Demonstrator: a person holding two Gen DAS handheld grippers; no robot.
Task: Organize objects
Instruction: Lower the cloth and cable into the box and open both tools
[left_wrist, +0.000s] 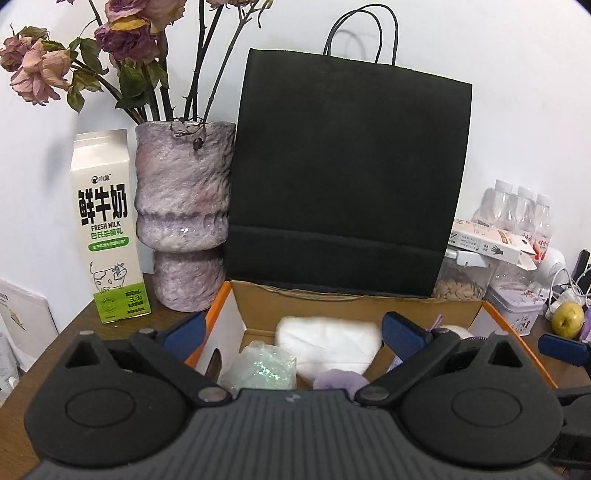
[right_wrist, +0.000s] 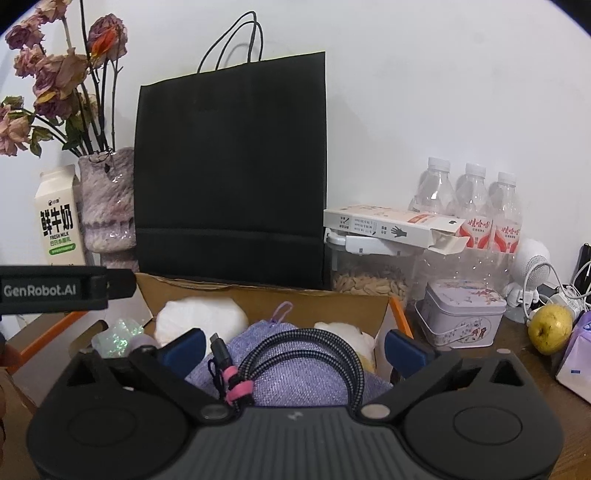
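Both grippers' jaws wide open, braided cable (right_wrist: 295, 354) only in right view, milk carton (left_wrist: 109, 229) clearer left.

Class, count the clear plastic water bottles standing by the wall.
3: left bottle, middle bottle and right bottle stand in a row behind the white carton; more may be hidden.

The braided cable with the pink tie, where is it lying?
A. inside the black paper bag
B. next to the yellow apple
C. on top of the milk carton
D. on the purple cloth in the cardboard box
D: the looped braided cable rests on the purple cloth inside the cardboard box.
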